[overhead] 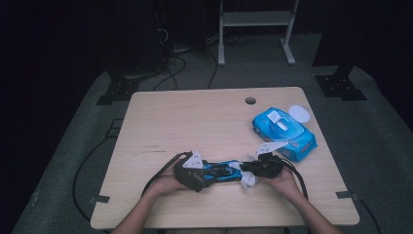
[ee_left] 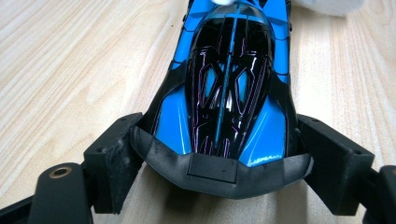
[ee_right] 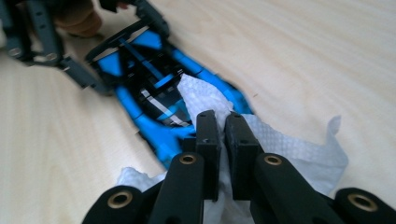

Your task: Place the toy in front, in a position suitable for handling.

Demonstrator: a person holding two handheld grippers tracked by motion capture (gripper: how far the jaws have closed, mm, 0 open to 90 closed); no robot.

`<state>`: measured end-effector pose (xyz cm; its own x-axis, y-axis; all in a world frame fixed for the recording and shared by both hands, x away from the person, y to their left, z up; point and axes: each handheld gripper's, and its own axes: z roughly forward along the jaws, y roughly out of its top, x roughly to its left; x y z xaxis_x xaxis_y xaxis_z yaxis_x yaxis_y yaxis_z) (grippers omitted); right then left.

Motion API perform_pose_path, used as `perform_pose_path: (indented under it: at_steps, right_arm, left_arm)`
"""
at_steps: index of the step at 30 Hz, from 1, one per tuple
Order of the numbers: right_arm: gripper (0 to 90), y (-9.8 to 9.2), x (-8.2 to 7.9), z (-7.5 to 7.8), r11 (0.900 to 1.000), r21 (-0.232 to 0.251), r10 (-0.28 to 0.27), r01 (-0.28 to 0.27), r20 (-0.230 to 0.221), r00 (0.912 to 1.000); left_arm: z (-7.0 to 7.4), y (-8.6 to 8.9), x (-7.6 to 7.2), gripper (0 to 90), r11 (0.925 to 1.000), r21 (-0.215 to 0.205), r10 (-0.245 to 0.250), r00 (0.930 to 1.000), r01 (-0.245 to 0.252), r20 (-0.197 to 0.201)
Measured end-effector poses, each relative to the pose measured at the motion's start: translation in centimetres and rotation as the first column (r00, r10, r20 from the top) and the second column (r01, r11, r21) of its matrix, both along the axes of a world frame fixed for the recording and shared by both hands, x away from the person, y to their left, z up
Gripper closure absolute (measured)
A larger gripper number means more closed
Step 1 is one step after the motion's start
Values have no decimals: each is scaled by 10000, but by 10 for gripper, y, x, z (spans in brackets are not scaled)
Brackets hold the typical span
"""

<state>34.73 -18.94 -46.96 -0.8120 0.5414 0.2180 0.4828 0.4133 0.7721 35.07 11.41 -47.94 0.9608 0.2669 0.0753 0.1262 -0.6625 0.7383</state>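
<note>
A blue and black toy car [overhead: 221,171] lies lengthwise on the wooden table [overhead: 195,122] near its front edge. My left gripper [overhead: 205,176] is shut on the car's one end; in the left gripper view the jaws stand on either side of the car [ee_left: 229,88], pads against its black rear. My right gripper [overhead: 247,170] meets the car from the opposite end. It [ee_right: 222,126] is shut on a white wipe [ee_right: 289,144], and the wipe's free tip rests on the car's body [ee_right: 149,88]. More wipe [overhead: 248,182] hangs out below the jaws.
A blue pack of wet wipes [overhead: 285,129] lies at the right of the table, its white lid [overhead: 299,113] flipped open. A cable hole [overhead: 250,101] sits near the far edge. Cables trail from both grippers toward the front edge.
</note>
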Motion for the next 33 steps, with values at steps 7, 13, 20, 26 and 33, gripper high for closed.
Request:
perform_pose_path:
  at_steps: [7, 13, 20, 26, 33]
  right_arm:
    - [847, 13, -6, 3, 9992, -45, 406, -405, 84, 9991]
    - [847, 28, 12, 7, 9993, -300, 214, -202, 411, 9989]
    - [847, 26, 22, 7, 9998, -163, -104, 112, 488, 9988]
    - [847, 2, 14, -2, 9988, -108, -483, 483, 83, 9988]
    - [847, -6, 1, -2, 9997, -93, -228, 227, -127, 9997]
  left_arm:
    - [0, 0, 0, 198, 10000, 15, 28, 10000, -28, 1]
    - [0, -1, 0, 199, 10000, 11, 28, 10000, -28, -17]
    - [0, 0, 0, 199, 10000, 72, -15, 10000, 15, 38]
    - [0, 0, 0, 198, 10000, 49, 35, 10000, -35, 35]
    - [0, 0, 0, 198, 10000, 41, 36, 10000, -36, 23]
